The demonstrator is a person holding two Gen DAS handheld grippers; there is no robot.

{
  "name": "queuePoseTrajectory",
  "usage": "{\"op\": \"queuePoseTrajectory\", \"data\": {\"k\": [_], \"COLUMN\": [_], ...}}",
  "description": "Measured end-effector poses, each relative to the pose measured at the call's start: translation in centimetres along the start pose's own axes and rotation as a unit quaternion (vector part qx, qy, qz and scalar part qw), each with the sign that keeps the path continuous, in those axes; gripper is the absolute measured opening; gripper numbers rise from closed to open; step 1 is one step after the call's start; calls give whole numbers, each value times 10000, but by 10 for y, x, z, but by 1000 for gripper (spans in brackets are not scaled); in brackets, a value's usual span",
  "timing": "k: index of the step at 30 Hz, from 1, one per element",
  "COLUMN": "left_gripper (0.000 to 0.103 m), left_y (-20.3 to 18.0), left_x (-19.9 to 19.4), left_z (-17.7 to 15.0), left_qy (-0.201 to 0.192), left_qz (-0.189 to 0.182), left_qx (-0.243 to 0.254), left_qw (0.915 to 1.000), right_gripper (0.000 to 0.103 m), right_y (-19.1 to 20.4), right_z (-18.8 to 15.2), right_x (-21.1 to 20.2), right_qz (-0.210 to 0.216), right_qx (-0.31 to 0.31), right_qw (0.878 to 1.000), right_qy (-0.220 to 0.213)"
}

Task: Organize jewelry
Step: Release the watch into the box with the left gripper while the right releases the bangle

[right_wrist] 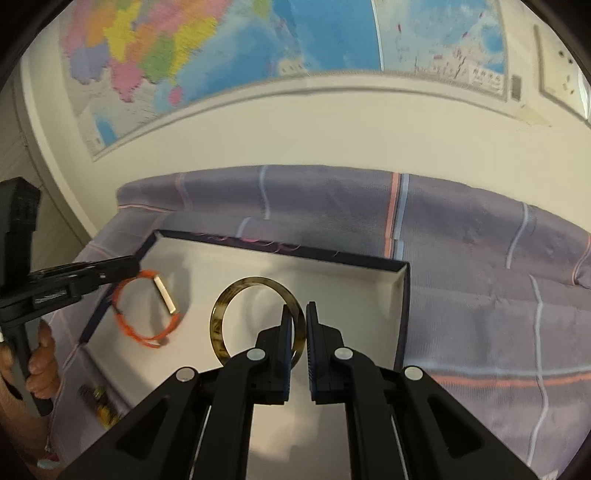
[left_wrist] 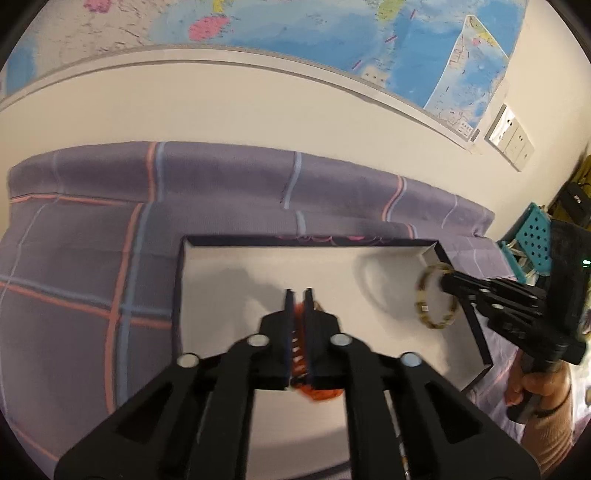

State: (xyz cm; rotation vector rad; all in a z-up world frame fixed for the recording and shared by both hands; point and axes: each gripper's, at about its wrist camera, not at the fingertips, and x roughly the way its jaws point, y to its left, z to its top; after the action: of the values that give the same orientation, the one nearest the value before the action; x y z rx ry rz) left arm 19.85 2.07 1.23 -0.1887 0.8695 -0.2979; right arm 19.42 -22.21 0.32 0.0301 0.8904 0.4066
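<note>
A shallow white-lined tray with a dark rim lies on the plaid cloth; it also shows in the right wrist view. My left gripper is shut on an orange cord bracelet with a pale bar clasp, held over the tray's left part; the bracelet shows whole in the right wrist view. My right gripper is shut on a tortoiseshell bangle, gripped at its right side over the tray's right part. The bangle also shows in the left wrist view.
A purple plaid cloth covers the surface up to a cream wall with a map. More dark and amber jewelry lies on the cloth left of the tray. A teal perforated basket stands at the far right.
</note>
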Motion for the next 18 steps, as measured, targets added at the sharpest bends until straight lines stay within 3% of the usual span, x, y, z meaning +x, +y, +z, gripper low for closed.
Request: {"op": "queuePoseTrajectory", "data": {"k": [5, 7, 13, 18], "left_gripper": [3, 18, 38, 37], "left_y": [7, 9, 15, 8], "left_x": [18, 19, 20, 35], "left_z": [6, 3, -12, -17], "left_qy": [238, 318, 546, 906], "left_qz": [205, 258, 577, 767], "left_qx": [59, 205, 877, 1323], "left_qw": [9995, 9990, 9930, 9841], "right_gripper": [6, 7, 7, 7], "right_y": [-6, -7, -7, -10], "right_z": [10, 11, 13, 17], "right_x": [25, 28, 33, 40], "right_qz": [-119, -117, -110, -162], "right_qx": [51, 64, 34, 111], "right_qw": [9995, 9993, 9991, 9985], "right_qy": [272, 338, 418, 516]}}
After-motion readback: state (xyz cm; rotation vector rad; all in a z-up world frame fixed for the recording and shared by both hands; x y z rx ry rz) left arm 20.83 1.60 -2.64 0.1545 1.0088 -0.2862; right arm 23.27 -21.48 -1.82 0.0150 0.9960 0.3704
